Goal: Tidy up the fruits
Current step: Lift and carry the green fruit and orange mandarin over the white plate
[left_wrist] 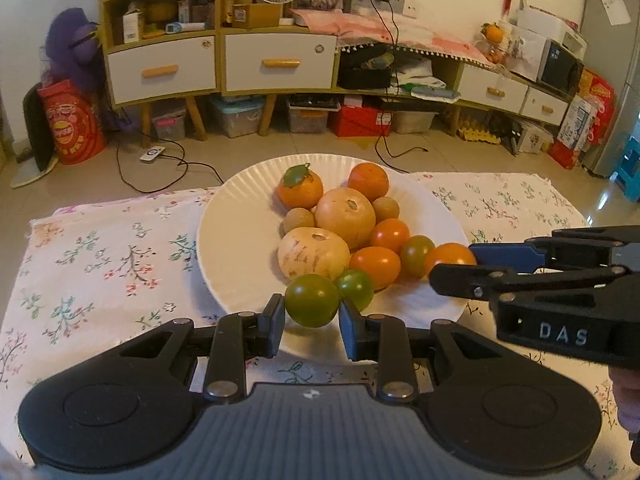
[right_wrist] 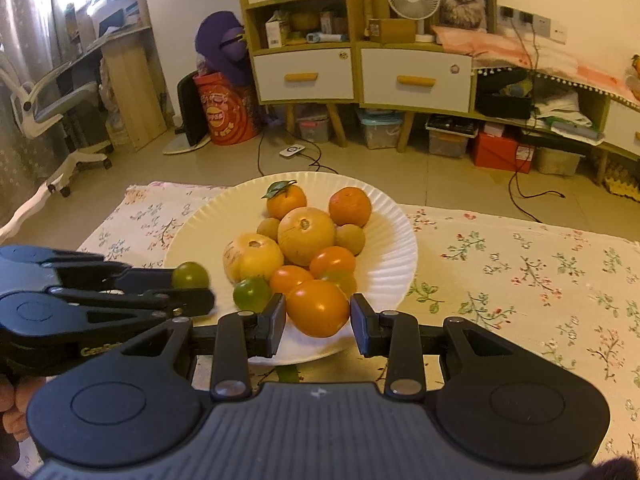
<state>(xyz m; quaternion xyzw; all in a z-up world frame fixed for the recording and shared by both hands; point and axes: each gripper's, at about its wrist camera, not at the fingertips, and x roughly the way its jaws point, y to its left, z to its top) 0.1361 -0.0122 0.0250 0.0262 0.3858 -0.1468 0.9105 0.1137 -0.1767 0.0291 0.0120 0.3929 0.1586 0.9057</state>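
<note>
Both grippers carry fruit over the white plate (left_wrist: 224, 240), presumably for sorting: left gripper (left_wrist: 312, 312) jaws grasping a green tomato (left_wrist: 312, 300), right gripper (right_wrist: 319, 316) jaws an orange tomato (right_wrist: 318, 308).

3 green (left_wrist: 311, 300), ~5 orange tomatoes (left_wrist: 376, 267)

The left gripper (left_wrist: 312, 316) fingers (left_wrist: 272, 326) clamp a green tomato (left_wrist: 312, 300) above the white plate's (left_wrist: 236, 232) near rim. The right gripper (left_wrist: 454, 268) pinches an orange tomato (left_wrist: 448, 258) over the plate's right side.
</note>
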